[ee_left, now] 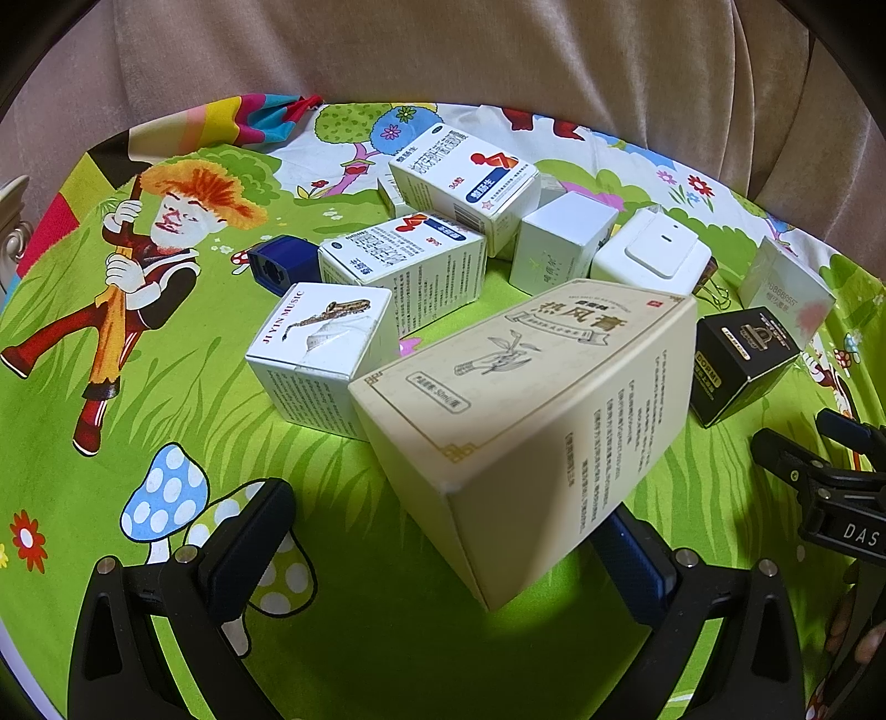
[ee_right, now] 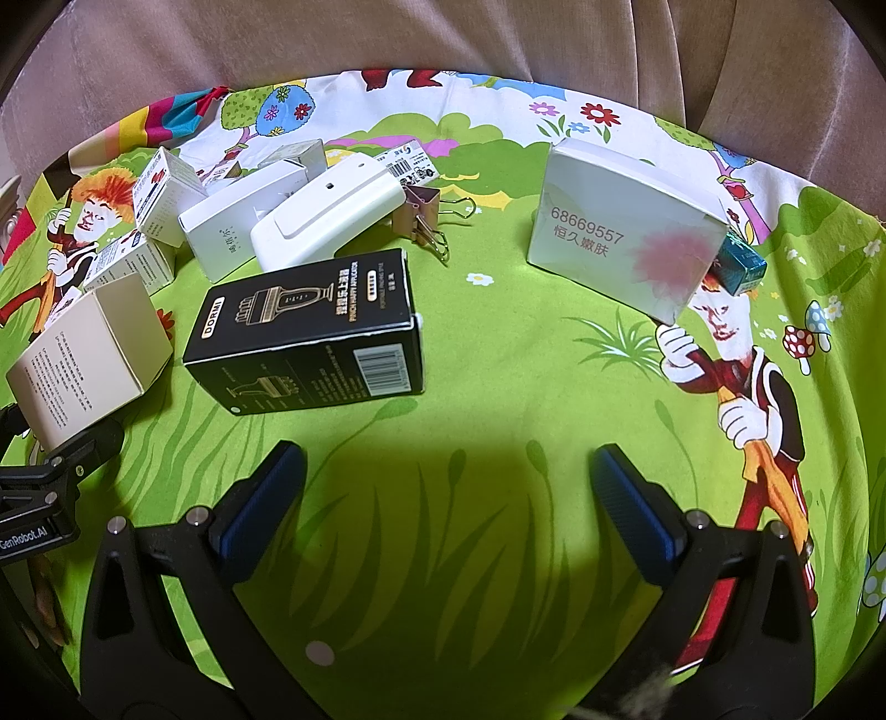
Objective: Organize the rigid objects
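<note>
Two grippers work: the left gripper [ee_left: 443, 531] straddles the cream box [ee_left: 526, 421] at lower centre, jaws wide, long axis running away; the right gripper [ee_right: 448, 498] gapes empty, black box [ee_right: 310, 332] upper left.

Black tongs [ee_right: 448, 501] w/ blue pads [ee_right: 637, 512], silver screws.

Left wrist view: low over the cartoon cloth [ee_left: 166, 343], facing the far curtain [ee_left: 443, 50], very near the cream box [ee_left: 526, 421]. Right wrist view: set further right, facing the same way, with bare cloth nearest. Both views share the cream box, the black box [ee_right: 310, 332], the white switch [ee_right: 326, 216] and the flowered white box [ee_right: 626, 232].
</note>
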### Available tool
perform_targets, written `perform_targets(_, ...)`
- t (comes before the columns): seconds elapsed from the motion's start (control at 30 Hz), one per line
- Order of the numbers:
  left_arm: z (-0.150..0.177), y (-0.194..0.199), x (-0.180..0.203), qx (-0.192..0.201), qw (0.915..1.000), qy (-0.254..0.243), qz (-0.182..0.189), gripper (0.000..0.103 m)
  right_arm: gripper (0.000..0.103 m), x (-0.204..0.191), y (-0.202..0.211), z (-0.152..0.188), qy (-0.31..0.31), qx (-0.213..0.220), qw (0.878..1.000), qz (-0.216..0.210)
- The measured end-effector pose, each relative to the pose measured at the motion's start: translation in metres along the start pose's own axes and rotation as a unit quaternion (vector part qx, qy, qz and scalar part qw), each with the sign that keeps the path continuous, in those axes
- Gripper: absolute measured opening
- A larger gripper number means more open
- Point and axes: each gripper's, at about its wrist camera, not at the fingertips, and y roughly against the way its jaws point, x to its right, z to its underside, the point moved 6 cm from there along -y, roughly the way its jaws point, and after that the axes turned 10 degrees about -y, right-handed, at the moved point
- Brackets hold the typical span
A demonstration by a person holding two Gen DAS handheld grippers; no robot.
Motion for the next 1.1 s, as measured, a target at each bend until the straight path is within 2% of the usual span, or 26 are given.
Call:
perform_targets(0.13, 0.0, 0.0, 0.0, -0.008, 0.9999, -0.011, 0.008, 0.103, 0.103, 0.0, 0.001, 0.002, 0.014, -0.006, 1.0, -0.009)
perform_targets(0.23, 0.0, -0.002, 0.0, -0.034, 0.9977, -0.046, 0.037, 0.103, 0.103, 0.002, 0.007, 0.008, 0.047, -0.02, 0.998, -0.03)
perform_targets(0.33, 0.01, 0.007, -0.006, -0.017, 0.9944, -0.083, 0.063, 0.103, 0.103, 0.011, 0.016, 0.021, 0.083, -0.018, 0.995, -0.059)
perform_targets(0.5, 0.011, 0.01, -0.018, -0.007, 0.9861, -0.15, 0.07, 0.103, 0.103, 0.025, 0.028, 0.039, 0.112, -0.018, 0.99, -0.084)
perform_targets(0.63, -0.01, 0.017, 0.0, 0.015, 0.9745, -0.199, 0.103, 0.103, 0.103, 0.027, 0.03, 0.041, 0.111, -0.016, 0.99, -0.082)
perform_targets(0.7, -0.026, 0.023, 0.022, 0.038, 0.962, -0.243, 0.119, 0.103, 0.103, 0.026, 0.029, 0.037, 0.112, -0.017, 0.99, -0.08)
perform_targets(0.8, -0.036, 0.015, 0.047, 0.036, 0.9485, -0.293, 0.116, 0.103, 0.103, 0.024, 0.026, 0.034, 0.112, -0.016, 0.99, -0.08)
perform_targets(0.87, -0.035, 0.0, 0.064, 0.014, 0.9386, -0.321, 0.125, 0.098, 0.103, 0.024, 0.026, 0.035, 0.112, -0.016, 0.99, -0.08)
perform_targets(0.93, -0.029, -0.003, 0.068, 0.008, 0.9387, -0.311, 0.15, 0.063, 0.103, 0.024, 0.026, 0.034, 0.112, -0.016, 0.99, -0.08)
perform_targets(0.97, -0.028, -0.001, 0.067, 0.01, 0.9411, -0.294, 0.167, 0.051, 0.103, 0.024, 0.026, 0.034, 0.112, -0.016, 0.99, -0.08)
perform_targets(1.0, -0.024, 0.004, 0.064, 0.011, 0.9468, -0.271, 0.173, 0.052, 0.103, 0.024, 0.026, 0.034, 0.112, -0.016, 0.99, -0.08)
perform_targets(1.1, -0.004, 0.016, 0.055, 0.03, 0.9588, -0.248, 0.134, 0.052, 0.103, 0.025, 0.026, 0.033, 0.112, -0.016, 0.99, -0.081)
